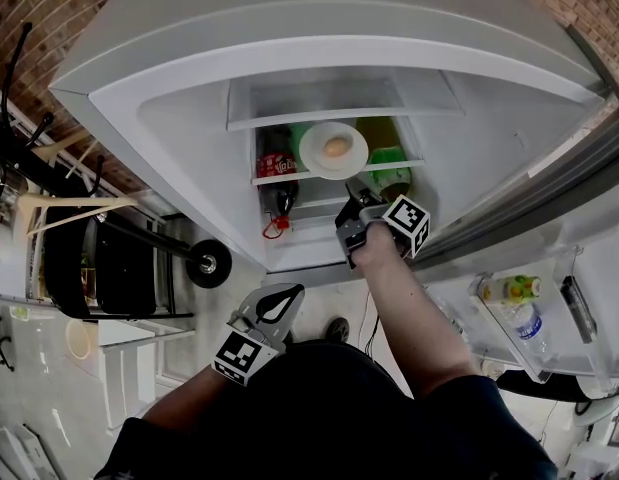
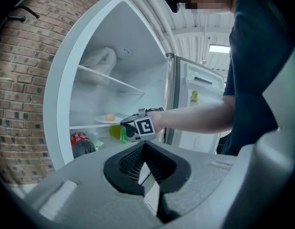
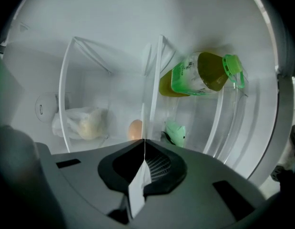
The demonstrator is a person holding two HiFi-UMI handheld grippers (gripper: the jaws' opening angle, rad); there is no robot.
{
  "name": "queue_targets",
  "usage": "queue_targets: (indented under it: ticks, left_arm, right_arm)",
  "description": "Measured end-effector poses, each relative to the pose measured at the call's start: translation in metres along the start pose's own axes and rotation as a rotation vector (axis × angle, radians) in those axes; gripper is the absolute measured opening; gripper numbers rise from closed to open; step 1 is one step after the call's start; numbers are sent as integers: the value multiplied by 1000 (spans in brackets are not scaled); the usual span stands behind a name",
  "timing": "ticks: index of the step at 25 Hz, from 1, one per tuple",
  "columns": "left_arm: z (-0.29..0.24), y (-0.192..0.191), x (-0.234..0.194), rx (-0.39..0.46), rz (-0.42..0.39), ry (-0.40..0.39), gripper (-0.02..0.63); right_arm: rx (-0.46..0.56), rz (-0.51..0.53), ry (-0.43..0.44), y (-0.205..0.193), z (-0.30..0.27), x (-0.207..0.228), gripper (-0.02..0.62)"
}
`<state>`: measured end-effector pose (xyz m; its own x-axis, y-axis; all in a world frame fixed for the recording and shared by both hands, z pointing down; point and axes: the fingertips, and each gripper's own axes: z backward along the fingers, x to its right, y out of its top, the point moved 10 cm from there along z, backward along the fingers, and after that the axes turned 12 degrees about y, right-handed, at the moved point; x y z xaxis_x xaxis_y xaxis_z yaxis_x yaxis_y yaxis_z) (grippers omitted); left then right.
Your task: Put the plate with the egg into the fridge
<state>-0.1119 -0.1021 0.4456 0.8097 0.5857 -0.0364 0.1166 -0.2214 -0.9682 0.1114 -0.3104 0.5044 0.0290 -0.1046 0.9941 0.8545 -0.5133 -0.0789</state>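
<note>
The white plate with the brown egg lies on the middle glass shelf of the open fridge. In the left gripper view the plate and the egg show near the shelf's front. My right gripper reaches into the fridge, rolled on its side, its tips just at the plate's near rim. In the right gripper view its jaws stand shut, with the plate's edge and the egg straight ahead; nothing shows between the pads. My left gripper hangs low outside the fridge, shut and empty.
A cola bottle and a green bottle lie under the plate's shelf. A white bag sits on the shelf above. The open fridge door at the right holds small bottles. A wheeled rack and a brick wall stand at the left.
</note>
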Motion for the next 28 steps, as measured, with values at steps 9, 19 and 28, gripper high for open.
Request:
queue_targets:
  ticks: [9, 19, 28]
  left_arm:
    - [-1, 2, -1, 12, 3, -4, 5]
    - [-5, 10, -1, 48, 13, -36, 5]
    - [-8, 20, -2, 69, 28, -50, 5]
  right_arm:
    - [-8, 23, 30, -1, 3, -1, 14]
    - [-137, 285, 109, -19, 60, -28, 11]
    - [-296, 678, 202, -55, 97, -53, 9]
